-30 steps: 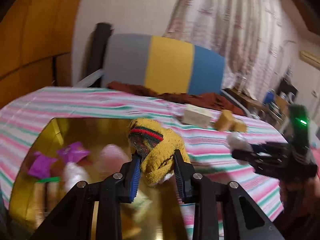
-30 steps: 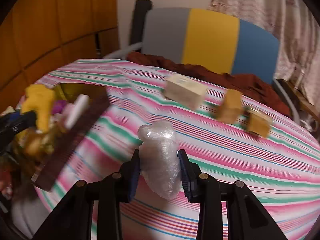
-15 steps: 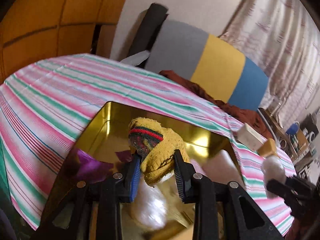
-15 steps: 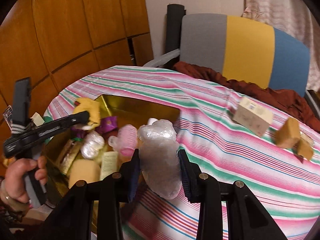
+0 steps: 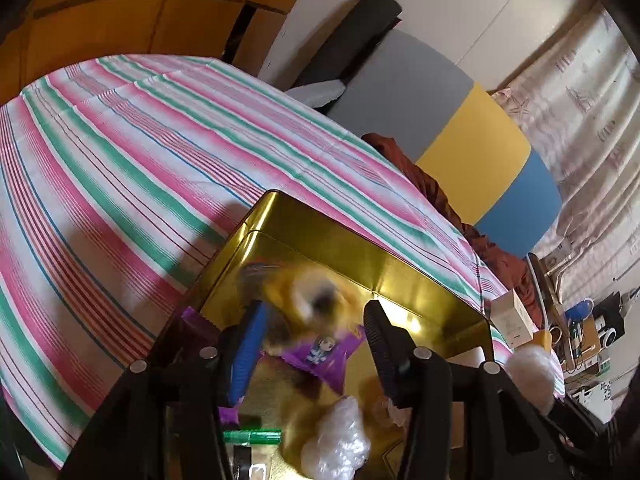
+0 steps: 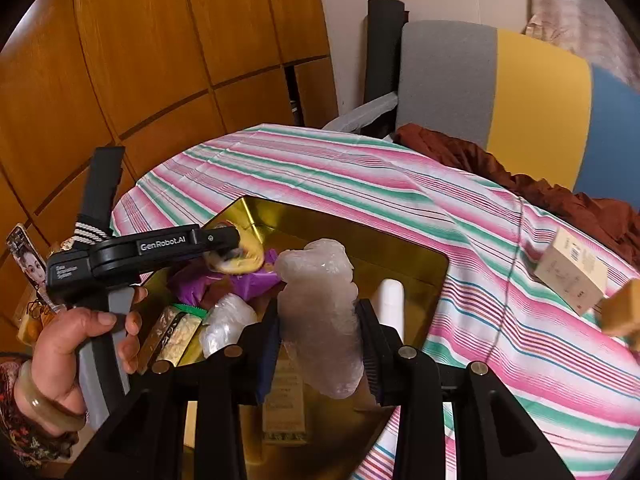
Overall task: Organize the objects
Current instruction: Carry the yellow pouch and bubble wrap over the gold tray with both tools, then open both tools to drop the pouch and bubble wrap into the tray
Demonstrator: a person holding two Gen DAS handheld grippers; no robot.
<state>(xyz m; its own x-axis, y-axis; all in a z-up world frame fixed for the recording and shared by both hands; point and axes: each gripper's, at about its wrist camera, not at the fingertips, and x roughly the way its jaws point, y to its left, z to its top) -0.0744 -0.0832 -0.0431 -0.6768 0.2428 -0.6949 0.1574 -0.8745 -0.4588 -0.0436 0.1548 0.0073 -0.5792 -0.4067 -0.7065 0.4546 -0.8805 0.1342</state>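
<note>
Gold tin (image 5: 416,280) open on a striped bench (image 5: 120,160), taken here as the landmark. Above the tin's far left corner, left gripper (image 5: 312,320) with jaws just sprung apart, where a second ago clamped tight on a yellow knitted sock (image 5: 308,292); sock now a blurred yellow shape between the spread pads, seemingly loose, just over a purple packet (image 5: 320,356) inside the tin. From the right wrist view, same sock (image 6: 240,256) seen at the tip of the left gripper (image 6: 224,244), gripper handle held in a hand (image 6: 68,344). Right gripper (image 6: 318,344) narrow, pinching a clear plastic-wrapped bundle (image 6: 320,312), now over the tin's near side; a second ago out over bare striped cloth to the right of the tin. Inside the tin: another plastic bundle (image 6: 228,320), a white tube (image 6: 391,304) against the right wall, a green-edged snack packet (image 6: 176,332). Well to the right of the tin, on the cloth, a cream box (image 6: 572,276) and a tan block (image 6: 624,312)
</note>
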